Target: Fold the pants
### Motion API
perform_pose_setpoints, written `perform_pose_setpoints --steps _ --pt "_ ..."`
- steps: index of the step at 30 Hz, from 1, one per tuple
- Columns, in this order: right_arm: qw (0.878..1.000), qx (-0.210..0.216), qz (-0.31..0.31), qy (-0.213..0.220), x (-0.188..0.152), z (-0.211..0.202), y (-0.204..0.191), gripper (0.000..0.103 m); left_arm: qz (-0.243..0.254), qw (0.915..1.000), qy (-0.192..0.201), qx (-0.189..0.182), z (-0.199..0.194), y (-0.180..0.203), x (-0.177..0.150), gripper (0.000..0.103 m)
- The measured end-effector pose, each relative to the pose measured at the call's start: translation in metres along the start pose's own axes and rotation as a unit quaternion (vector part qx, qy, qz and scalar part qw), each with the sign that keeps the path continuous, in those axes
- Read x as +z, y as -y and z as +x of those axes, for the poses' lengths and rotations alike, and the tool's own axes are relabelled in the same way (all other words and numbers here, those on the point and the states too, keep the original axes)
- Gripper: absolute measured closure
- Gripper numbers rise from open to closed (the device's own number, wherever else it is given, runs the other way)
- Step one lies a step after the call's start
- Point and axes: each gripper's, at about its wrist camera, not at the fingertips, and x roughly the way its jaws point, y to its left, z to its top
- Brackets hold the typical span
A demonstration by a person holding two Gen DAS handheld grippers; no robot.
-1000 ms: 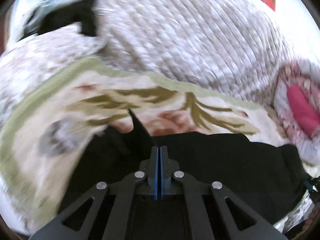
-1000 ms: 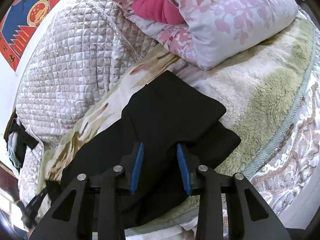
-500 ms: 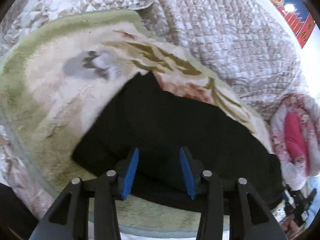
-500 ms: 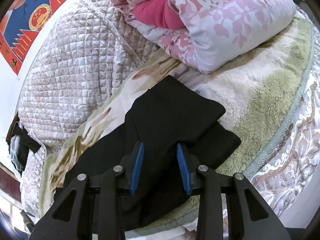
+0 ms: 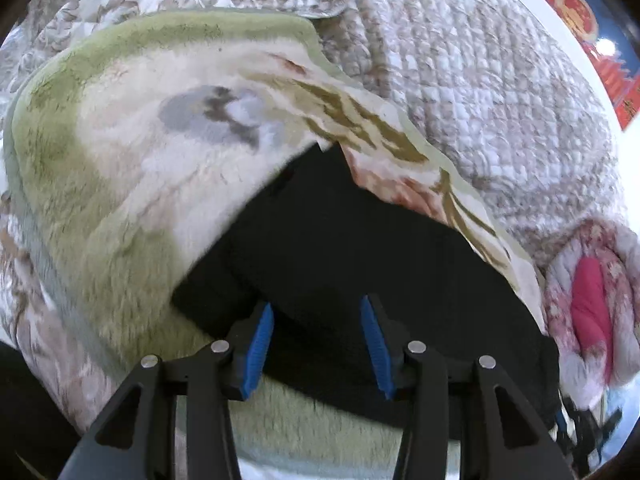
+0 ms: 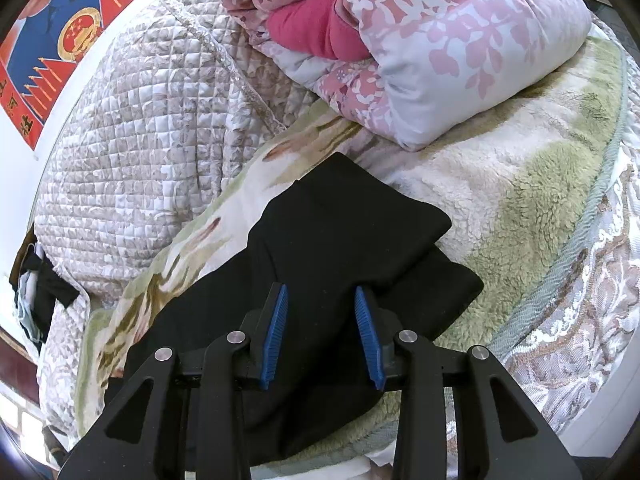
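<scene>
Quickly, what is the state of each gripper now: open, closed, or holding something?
Left gripper: open, holding nothing, over the black pants.
Right gripper: open, holding nothing, over the pants.

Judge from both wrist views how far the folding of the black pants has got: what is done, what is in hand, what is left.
Done: the black pants lie on the fleece blanket with a layer already doubled over at the end nearest the pink quilt. In hand: nothing; the left tool and right tool both hover open above the cloth. Left: probably a further fold, since a long stretch remains flat.
</scene>
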Motion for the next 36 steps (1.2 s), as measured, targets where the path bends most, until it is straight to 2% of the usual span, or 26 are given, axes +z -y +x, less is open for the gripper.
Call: perform_pose_setpoints --steps 3,4,5,6,7,9,12,19,21,24,26,29,32,34,36 --pt "1.0 -0.001 -0.001 0.006 0.002 -0.001 0.0 0.066 -0.004 0.9998 0.013 0.011 0.008 0.003 0.008 0.057" --pt "1.0 -0.002 -0.003 0.01 0.002 -0.001 0.0 0.067 0.003 0.9997 0.015 0.019 0.01 0.005 0.008 0.062" --pt "1.0 -0.005 -0.005 0.013 0.004 -0.002 -0.001 0.068 0.011 0.9992 0.018 0.033 0.011 0.007 0.009 0.082" --pt "1.0 -0.006 -0.007 0.015 0.004 -0.003 -0.002 0.07 0.016 0.9986 0.02 0.046 0.012 0.008 0.01 0.093" --pt "1.0 -0.01 -0.012 0.018 0.005 -0.004 -0.003 0.08 0.016 0.9985 0.016 0.05 0.013 0.006 0.012 0.098" --pt "1.0 -0.016 -0.018 0.017 0.009 -0.003 -0.005 0.094 0.016 0.9984 0.015 0.053 0.01 0.005 0.013 0.099" --pt "1.0 -0.009 -0.013 0.008 0.014 -0.001 -0.003 0.102 0.034 0.9979 0.029 0.048 -0.002 0.011 0.015 0.099" --pt "0.999 0.019 0.013 0.026 0.015 -0.035 -0.007 0.103 0.058 0.996 0.063 0.025 -0.04 0.022 0.025 0.099" --pt "1.0 0.006 0.023 0.015 0.008 -0.036 -0.001 0.103 0.072 0.9943 0.07 0.035 -0.046 0.021 0.024 0.099" --pt "0.998 -0.011 0.057 -0.02 -0.002 -0.027 0.013 0.103 0.071 0.995 0.043 0.056 -0.033 0.012 0.019 0.099" --pt "0.998 -0.016 0.052 -0.015 -0.003 -0.031 0.01 0.103 0.056 0.9964 0.015 0.061 -0.023 0.002 0.015 0.099" --pt "0.999 -0.009 0.047 -0.005 -0.002 -0.042 0.004 0.103 0.058 0.9966 0.025 0.052 -0.03 0.003 0.015 0.099" --pt "0.998 -0.031 0.047 -0.013 -0.006 -0.04 0.008 0.103 0.075 0.9949 0.041 0.053 -0.037 0.009 0.016 0.099" --pt "0.997 -0.041 0.064 -0.029 -0.011 -0.033 0.015 0.103 0.077 0.9944 0.031 0.065 -0.03 0.007 0.015 0.099" --pt "0.996 -0.054 0.056 -0.035 -0.013 -0.032 0.014 0.103 0.072 0.9945 0.013 0.075 -0.02 0.003 0.014 0.099"
